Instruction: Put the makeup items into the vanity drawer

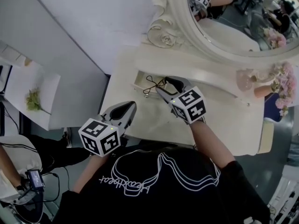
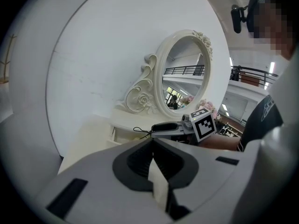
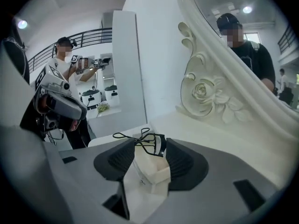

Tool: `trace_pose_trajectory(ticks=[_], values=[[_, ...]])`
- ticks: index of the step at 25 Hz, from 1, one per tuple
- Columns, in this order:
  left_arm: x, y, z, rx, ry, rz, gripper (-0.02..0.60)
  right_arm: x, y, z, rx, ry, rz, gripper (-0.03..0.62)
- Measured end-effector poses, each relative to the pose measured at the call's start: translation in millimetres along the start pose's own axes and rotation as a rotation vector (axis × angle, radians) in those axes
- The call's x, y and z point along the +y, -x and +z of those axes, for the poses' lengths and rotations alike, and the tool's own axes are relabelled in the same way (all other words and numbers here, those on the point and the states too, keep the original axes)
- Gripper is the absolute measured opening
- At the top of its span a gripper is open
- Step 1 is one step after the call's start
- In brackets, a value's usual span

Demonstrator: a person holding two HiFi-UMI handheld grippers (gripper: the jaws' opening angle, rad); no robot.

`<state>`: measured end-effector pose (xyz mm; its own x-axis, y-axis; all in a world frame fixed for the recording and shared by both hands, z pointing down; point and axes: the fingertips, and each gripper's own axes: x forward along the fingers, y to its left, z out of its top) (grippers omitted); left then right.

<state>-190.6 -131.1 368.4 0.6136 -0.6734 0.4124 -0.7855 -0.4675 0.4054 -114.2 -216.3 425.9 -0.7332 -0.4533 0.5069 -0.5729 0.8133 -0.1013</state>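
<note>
**Eyelash curler pinched over the open drawer**

The fingers (image 3: 183,158) of the right gripper (image 3: 148,144) pinch a black eyelash curler (image 3: 145,140) right at their tips. In the right gripper view its two thin loop handles stick out past the tips toward 10 o'clock. In the head view the curler hangs at the front of this gripper, just above the open drawer (image 1: 138,81). The drawer is small and cream white. It is pulled out at the left end of the ledge under the mirror (image 1: 219,17). It lies at about 10 o'clock from this gripper's marker cube (image 1: 189,105). I cannot tell what is inside the drawer.

The fingers (image 2: 135,161) of the left gripper (image 2: 152,143) are pressed together with nothing between them. In the head view this gripper sits at about 7 o'clock from the curler, near it but not touching. It is over the front left part of the worktop (image 1: 224,125) and points toward 1 o'clock, at the drawer. Its own cube is close to the person's black shirt (image 1: 168,190).

Further out, the big oval mirror has a curly cream frame and stands at 12 to 1 o'clock on the worktop. Pink flowers (image 1: 286,84) sit at 3 o'clock, by the right end.
</note>
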Motion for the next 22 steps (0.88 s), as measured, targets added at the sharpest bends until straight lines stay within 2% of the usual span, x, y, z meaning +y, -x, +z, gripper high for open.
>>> trace_pose_trajectory(ticks=[7,17,20,22], values=[[15.1,-11.9,-6.5,0.023,0.013,-0.039,0.005,-6.0,-18.4,-24.8,0.043,-0.121,-0.014,0.215],[43.2,-31.3,-11.1,0.069,0.028,-0.093,0.005,-4.5,-36.4,-35.7,0.051,-0.294,-0.006,0.216],[51.5,-34.7,-12.2,0.082,0.033,-0.105,0.005,-3.5,-40.2,-34.5,0.04,-0.305,-0.008,0.218],[55.8,-36.1,-10.9,0.084,0.033,-0.112,0.005,-4.2,-40.8,-32.1,0.025,-0.308,-0.012,0.267]])
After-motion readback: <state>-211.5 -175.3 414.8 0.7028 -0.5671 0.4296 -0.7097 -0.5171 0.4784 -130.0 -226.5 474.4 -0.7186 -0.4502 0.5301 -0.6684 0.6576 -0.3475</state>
